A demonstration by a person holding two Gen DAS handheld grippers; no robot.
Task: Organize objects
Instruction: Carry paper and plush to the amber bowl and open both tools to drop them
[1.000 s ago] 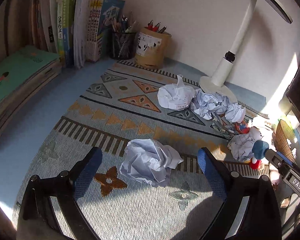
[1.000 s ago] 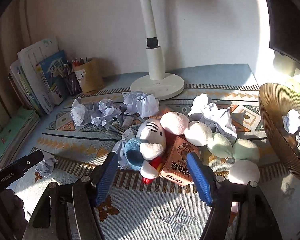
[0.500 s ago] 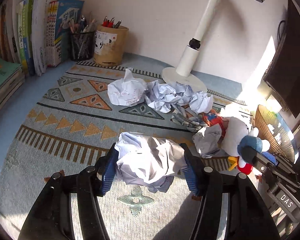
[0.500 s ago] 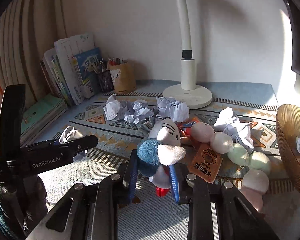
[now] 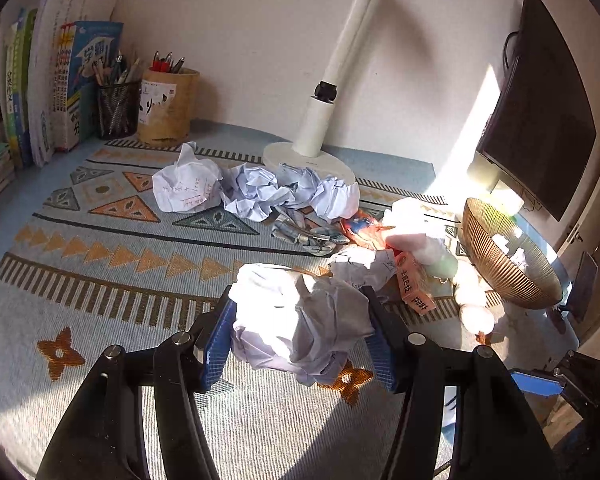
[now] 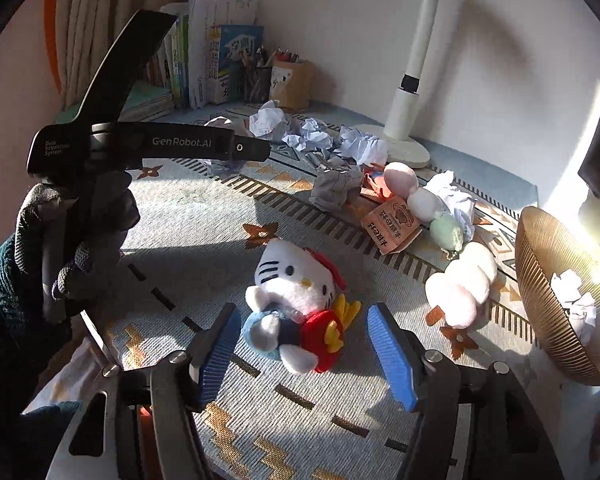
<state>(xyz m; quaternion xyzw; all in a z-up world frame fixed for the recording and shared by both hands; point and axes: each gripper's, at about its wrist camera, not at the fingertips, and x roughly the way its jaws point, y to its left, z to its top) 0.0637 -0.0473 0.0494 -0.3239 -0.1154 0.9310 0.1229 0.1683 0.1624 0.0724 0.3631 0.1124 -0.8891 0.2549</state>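
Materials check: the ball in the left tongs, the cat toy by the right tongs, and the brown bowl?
Ball: crumpled white paper, matte; sharp creases, and handwriting shows on similar balls nearby.
Cat toy: plush fabric, fuzzy nap, soft rounded limbs; probably stuffed.
Brown bowl: fine ribbing, amber and slightly see-through where sunlit; likely tinted glass or plastic, unclear which.

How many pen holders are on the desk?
2, side by side at the back beside the books: a black mesh pen cup, and a tan pen holder to its right. Others may be hidden.
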